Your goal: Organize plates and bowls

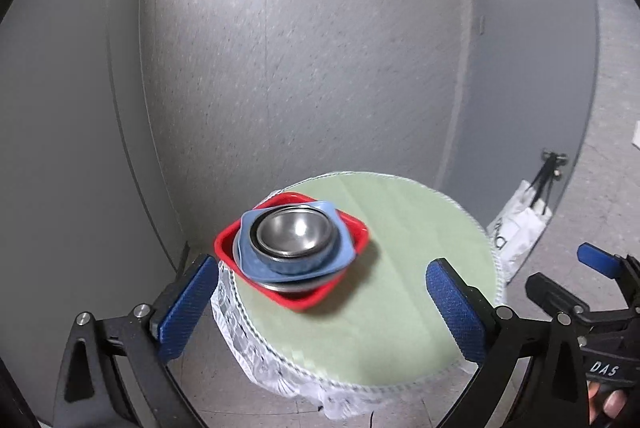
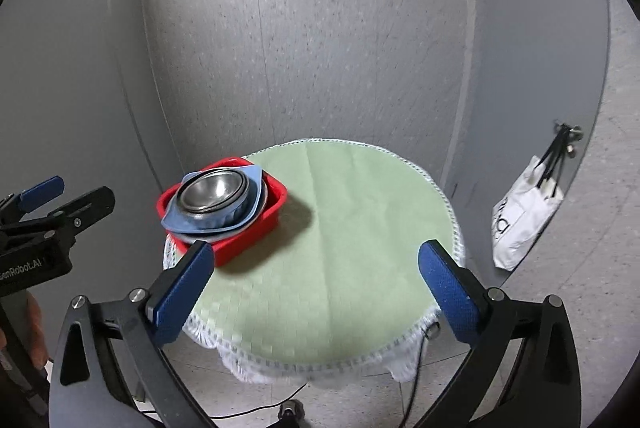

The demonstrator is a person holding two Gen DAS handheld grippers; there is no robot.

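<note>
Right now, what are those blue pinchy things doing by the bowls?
A person holds two tools. The left hand-held gripper and the right hand-held gripper are both open and empty, hovering near the round table. The dishes are already stacked: a metal bowl sits in a blue dish, inside a red tray near the table's edge. Nothing is being touched.

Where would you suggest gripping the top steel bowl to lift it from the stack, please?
Probably by its near rim: one finger inside the steel bowl, one outside, coming down from above. It sits upright and nested in the blue square plate and red dish, so its sides are largely hidden. Both the left gripper and right gripper are open, clear of the stack.
</note>
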